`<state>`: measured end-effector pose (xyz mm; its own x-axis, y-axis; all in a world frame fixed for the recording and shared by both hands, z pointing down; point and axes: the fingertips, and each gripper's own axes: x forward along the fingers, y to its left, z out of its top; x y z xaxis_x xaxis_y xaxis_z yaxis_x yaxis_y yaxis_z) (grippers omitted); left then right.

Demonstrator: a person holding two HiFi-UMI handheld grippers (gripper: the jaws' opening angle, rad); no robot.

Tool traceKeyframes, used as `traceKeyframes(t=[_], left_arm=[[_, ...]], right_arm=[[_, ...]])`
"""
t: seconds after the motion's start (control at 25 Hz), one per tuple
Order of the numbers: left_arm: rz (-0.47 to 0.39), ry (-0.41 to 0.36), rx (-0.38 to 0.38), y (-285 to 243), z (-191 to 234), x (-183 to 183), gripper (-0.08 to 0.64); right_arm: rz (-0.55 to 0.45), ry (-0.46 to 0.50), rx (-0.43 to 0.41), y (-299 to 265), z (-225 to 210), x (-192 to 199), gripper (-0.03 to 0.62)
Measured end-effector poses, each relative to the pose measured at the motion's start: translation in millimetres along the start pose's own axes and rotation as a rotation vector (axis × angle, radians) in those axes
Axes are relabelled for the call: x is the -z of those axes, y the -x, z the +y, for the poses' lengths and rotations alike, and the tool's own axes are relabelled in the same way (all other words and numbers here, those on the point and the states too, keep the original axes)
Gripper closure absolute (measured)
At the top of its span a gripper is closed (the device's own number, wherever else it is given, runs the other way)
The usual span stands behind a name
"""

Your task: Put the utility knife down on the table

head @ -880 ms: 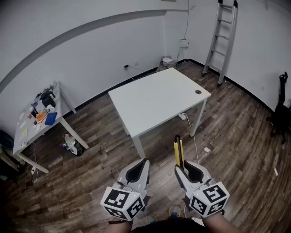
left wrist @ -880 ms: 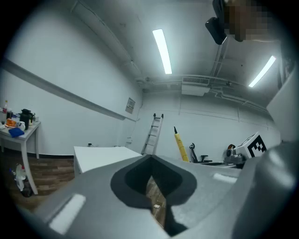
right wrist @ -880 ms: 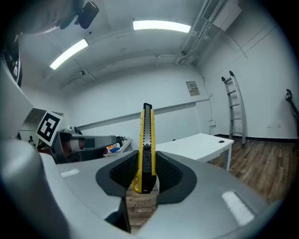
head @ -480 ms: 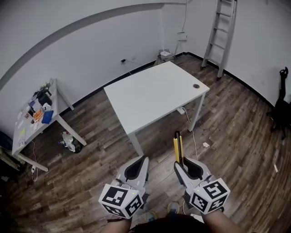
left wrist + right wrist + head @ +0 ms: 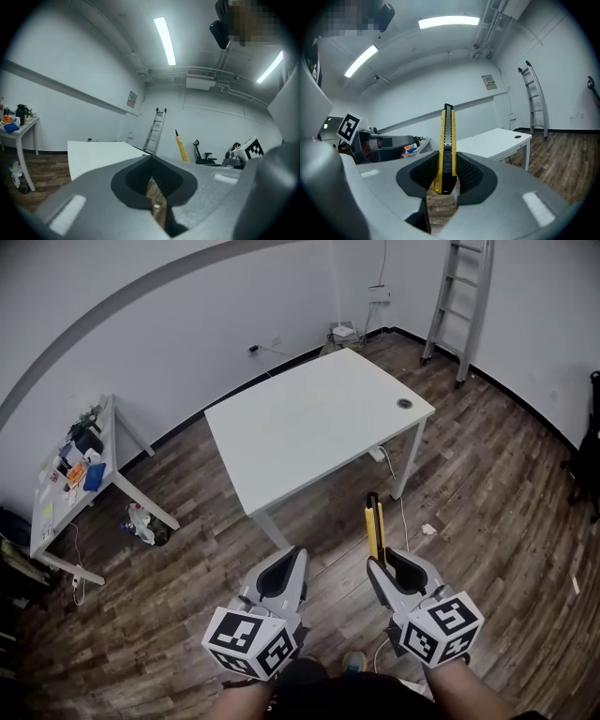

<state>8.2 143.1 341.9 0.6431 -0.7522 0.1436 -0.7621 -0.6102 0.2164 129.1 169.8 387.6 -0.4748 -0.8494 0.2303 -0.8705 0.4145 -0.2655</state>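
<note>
- The knife (image 5: pixel 374 524), yellow with a black strip, is clamped by its butt end in the right tongs (image 5: pixel 379 564), and the rest of it sticks out forward past the tips
- In the right gripper view we see the knife (image 5: pixel 446 140) standing straight up the middle, with the ribbed black inner faces of the right tongs (image 5: pixel 446 176) pressed on both its sides
- The knife hangs in the air over the floor (image 5: pixel 487 493), short of the tabletop (image 5: pixel 309 427) and not touching it, and its far end points towards the tabletop's near edge
- The left tongs (image 5: pixel 296 557) are beside the right ones, also over the floor, at about the same height in the head view
- In the left gripper view we see the left tongs (image 5: pixel 152 180) drawn together with nothing between them, only a sliver of floor showing through
- Each pair of tongs carries a marker cube on the end nearest us, left (image 5: pixel 248 651) and right (image 5: pixel 441 629)
- The tabletop is white and bare apart from a round hole (image 5: pixel 404 403) near its far right corner
- Well off to the left a side table (image 5: pixel 56 521) stands by the wall, cluttered with small things we cannot make out, with a bag (image 5: pixel 141 521) on the floor beneath it
- A ladder (image 5: pixel 459 296) leans on the far wall to the right, well beyond the tabletop
</note>
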Motion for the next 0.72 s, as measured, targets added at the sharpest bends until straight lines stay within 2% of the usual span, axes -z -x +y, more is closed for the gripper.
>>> traceKeyframes(t=[0.16,0.28,0.52,0.72], left_arm=[[0.015,-0.002,-0.019,-25,11,-1,0.56],[0.013,0.007,-0.037,-49,35,-3,0.56],[0.003,0.028,-0.05,-108,122,-13,0.56],[-0.016,0.057,-0.062,-177,194,-42,0.56]], right_arm=[[0.024,0.0,-0.013,-21,-23,-3,0.449],[0.07,0.022,-0.029,-58,-42,2,0.449],[0.172,0.107,-0.04,-186,-77,8,0.451],[0.258,0.144,-0.028,-286,-114,-9,0.451]])
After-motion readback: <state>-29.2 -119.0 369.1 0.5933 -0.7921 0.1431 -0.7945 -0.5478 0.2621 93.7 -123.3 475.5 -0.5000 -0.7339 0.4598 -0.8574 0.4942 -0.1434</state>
